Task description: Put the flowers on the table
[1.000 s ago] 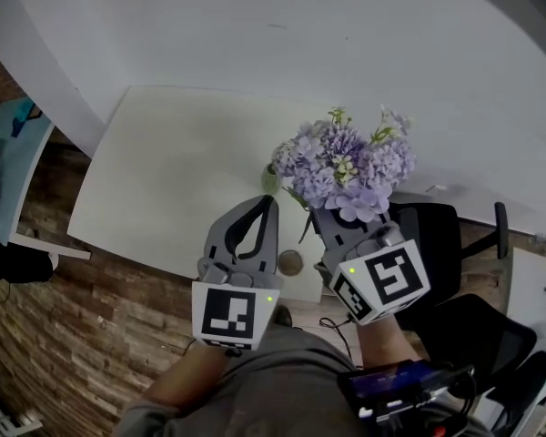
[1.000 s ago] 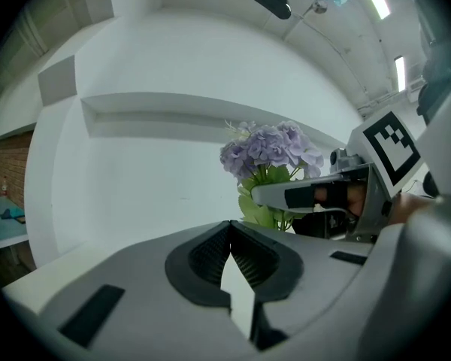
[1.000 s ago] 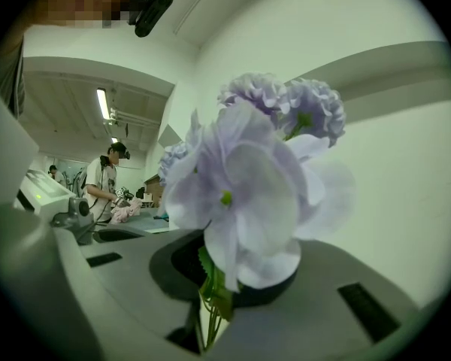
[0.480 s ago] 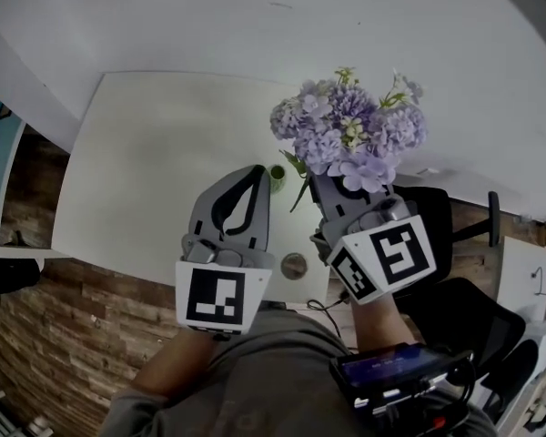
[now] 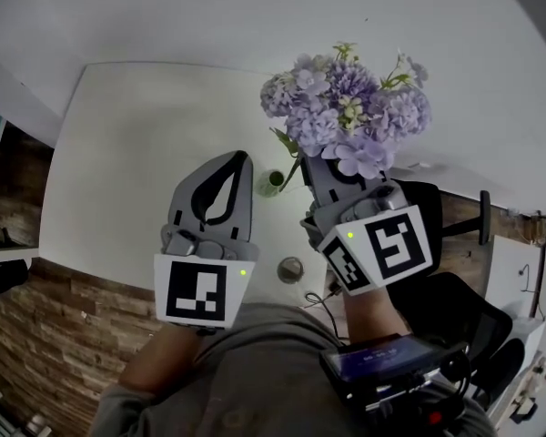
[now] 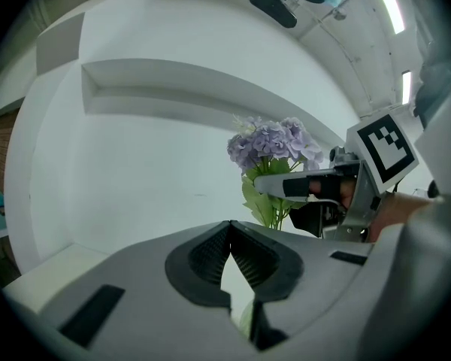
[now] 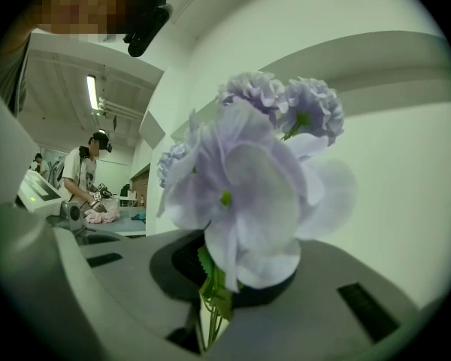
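Note:
A bunch of pale purple flowers (image 5: 346,112) with green leaves is held upright over the right end of the white table (image 5: 136,153). My right gripper (image 5: 330,173) is shut on the flower stems just under the blooms. In the right gripper view the flowers (image 7: 240,186) fill the middle, and the stems run down between the closed jaws of my right gripper (image 7: 210,280). My left gripper (image 5: 239,158) is to its left over the table, shut and holding nothing. The left gripper view shows that gripper's tips (image 6: 229,228) touching, with the flowers (image 6: 274,141) and the right gripper (image 6: 301,186) beyond.
A small green round object (image 5: 271,183) stands on the table between the two grippers. A round metal grommet (image 5: 291,269) is set near the table's near edge. A black chair (image 5: 441,235) is at the right, and a white wall runs behind the table.
Both grippers have moved forward over the table. The flowers, held in the right gripper, have moved from beside the green object to beyond it.

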A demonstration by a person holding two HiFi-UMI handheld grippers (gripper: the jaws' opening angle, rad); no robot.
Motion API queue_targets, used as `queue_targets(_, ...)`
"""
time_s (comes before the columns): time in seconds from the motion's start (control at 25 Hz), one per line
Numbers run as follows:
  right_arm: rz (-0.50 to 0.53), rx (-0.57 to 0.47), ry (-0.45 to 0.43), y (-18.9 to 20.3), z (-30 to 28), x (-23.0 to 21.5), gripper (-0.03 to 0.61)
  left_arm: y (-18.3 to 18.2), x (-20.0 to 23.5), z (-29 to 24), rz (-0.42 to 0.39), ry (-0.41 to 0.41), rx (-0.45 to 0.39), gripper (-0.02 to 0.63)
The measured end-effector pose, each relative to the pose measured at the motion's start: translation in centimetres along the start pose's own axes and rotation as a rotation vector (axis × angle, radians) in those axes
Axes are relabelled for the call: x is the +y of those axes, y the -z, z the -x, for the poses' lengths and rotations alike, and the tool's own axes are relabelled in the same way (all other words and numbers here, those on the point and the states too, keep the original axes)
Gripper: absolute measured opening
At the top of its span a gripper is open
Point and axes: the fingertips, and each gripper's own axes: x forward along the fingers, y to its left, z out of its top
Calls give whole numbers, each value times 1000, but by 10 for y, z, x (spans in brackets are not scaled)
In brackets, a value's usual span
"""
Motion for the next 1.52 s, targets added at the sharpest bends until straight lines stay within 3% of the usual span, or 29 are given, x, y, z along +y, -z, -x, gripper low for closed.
queue_targets(0.64,-10,10,-10,9,-1,-6,44,-10,10,-3,6,-26,16,9)
queue_targets(1.0,-43,36,-9,49,12,2,46,23,4,2,14,-7,56,9)
queue_targets(1.52,-44,23,-28,52,12,2,49,18,1,-8,9,21,84,9)
